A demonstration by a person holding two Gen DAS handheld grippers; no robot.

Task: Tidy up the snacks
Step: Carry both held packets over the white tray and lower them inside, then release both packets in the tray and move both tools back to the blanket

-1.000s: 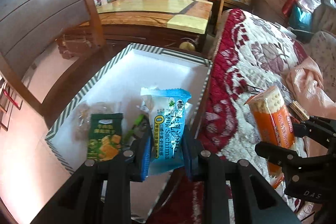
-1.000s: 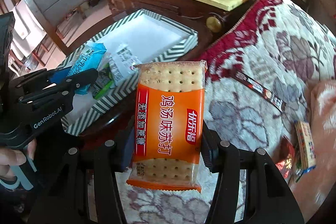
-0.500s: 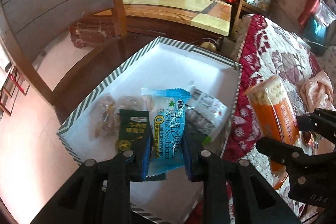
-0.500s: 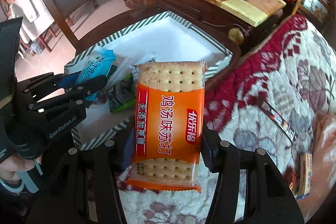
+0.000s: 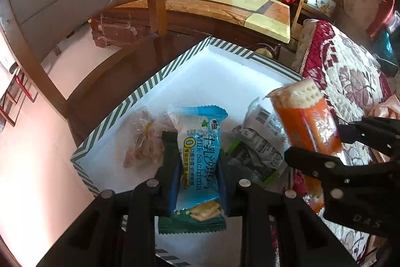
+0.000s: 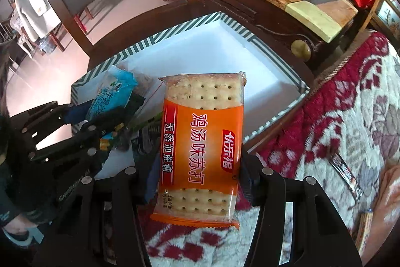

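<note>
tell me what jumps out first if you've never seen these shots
The orange cracker pack fills the middle of the right wrist view, clamped upright in the right gripper near the box's sofa-side edge. Next, the blue Milk Sachima packet is gripped in the left gripper above the striped-rim white box, where several other snack packets already lie.

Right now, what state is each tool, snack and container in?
Left tool: shut on the blue sachima packet.
Blue sachima packet: sealed, held above the striped box.
Right tool: shut on the orange cracker pack.
Orange cracker pack: sealed, held upright at the box's edge.
Striped box: open, lidless, holding snacks.
Clear-wrapped snack: lying in the box.
Grey-white packet: lying in the box.
</note>
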